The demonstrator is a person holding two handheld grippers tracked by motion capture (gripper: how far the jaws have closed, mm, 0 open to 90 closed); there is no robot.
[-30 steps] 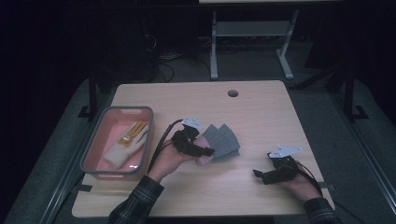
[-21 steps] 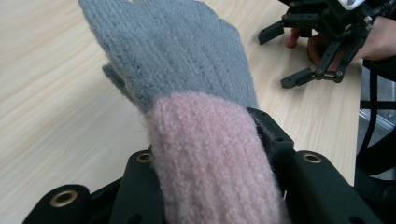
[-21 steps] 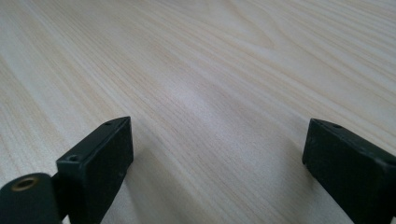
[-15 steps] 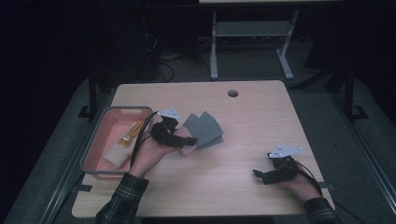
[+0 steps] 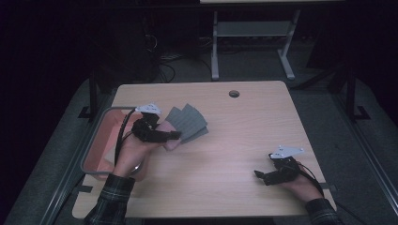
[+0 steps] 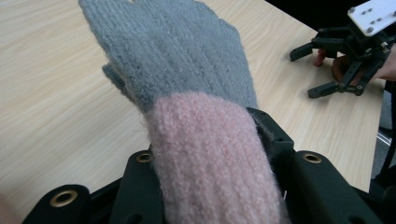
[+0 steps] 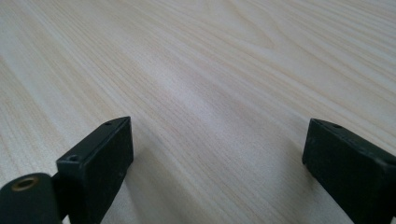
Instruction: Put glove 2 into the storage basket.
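At the left edge of the high view a pink bin (image 5: 94,152) with a grey rim sits at the left side of the surface (image 5: 244,140). Its inside is mostly hidden behind the left hand and tool, and its contents cannot be made out. No labels or writing can be read anywhere.

The left tool (image 5: 157,133) is at left centre of the high view, just beside the bin's right rim. It is clamped on a knitted glove (image 5: 187,123). In the left gripper view the glove (image 6: 187,93) has a pink cuff pinched between the black jaws and a grey hand part that fans toward the upper left of the frame, over the surface (image 6: 51,102).

The right tool (image 5: 272,174) rests low at the lower right of the high view, well apart from the glove. In the right gripper view its jaws stand wide apart with bare wood grain (image 7: 210,79) between them. This tool (image 6: 322,70) also appears at the upper right of the left gripper view, jaws spread.
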